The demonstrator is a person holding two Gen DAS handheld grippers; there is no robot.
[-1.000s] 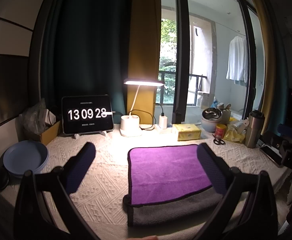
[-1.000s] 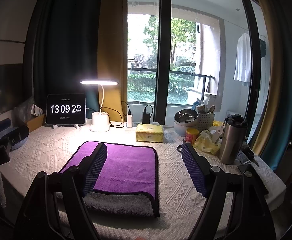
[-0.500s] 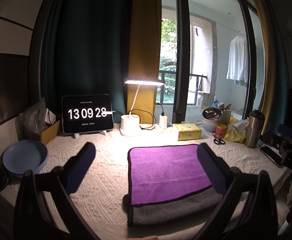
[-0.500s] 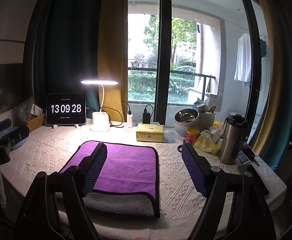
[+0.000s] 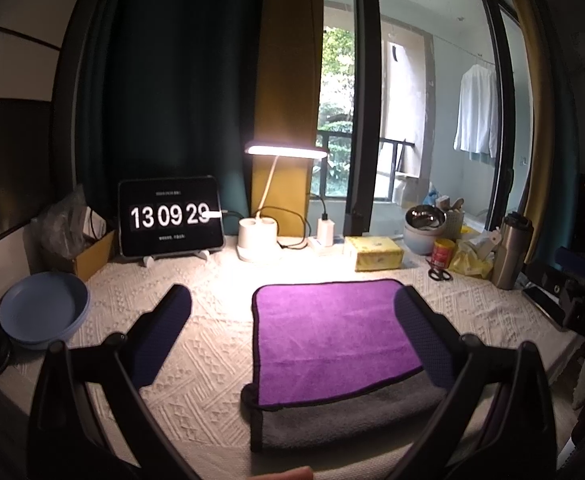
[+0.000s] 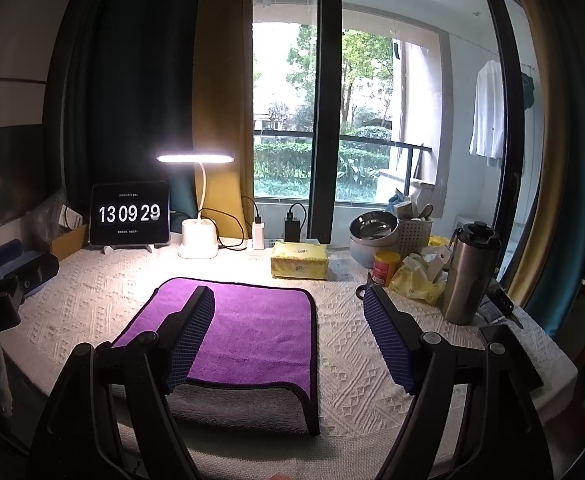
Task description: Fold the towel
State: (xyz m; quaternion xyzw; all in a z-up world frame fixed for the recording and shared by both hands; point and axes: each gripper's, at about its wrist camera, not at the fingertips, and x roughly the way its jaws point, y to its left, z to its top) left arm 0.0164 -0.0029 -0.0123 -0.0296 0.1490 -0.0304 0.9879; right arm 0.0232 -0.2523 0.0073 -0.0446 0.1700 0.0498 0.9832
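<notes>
Two grippers hang low over the table [image 5: 212, 360], both with fingers spread wide and nothing between them. The left gripper [image 5: 292, 336] has its right pad over the right edge of the towel [image 5: 332, 336] and its left pad above bare cloth; whether the pad touches the towel I cannot tell. The right gripper [image 6: 288, 336] has its left pad above the purple surface and its right pad beside the towel, over the table cover. The pads are dark blue with a fine grid texture, on black arms.

Containers stand at the back right: a steel bowl [image 6: 373, 230] sits in a pale bowl, a white perforated basket [image 6: 414, 236] holds small things I cannot make out, and beside them are a red can [image 6: 385, 267] and a steel tumbler [image 6: 470, 276] with a black lid. At the left a cardboard box [image 5: 92, 254] holds a clear plastic bag, and blue plates [image 5: 42, 310] are stacked near the edge.

The towel lies flat in the middle of the table, already folded: a purple plush layer with black trim on top, a grey layer showing along the near edge. Under it the white cover has a raised woven pattern. Behind are a tablet [image 5: 170, 216] showing 13 09 29, a lit white lamp [image 5: 280, 200] and a yellow tissue pack [image 5: 374, 254].
</notes>
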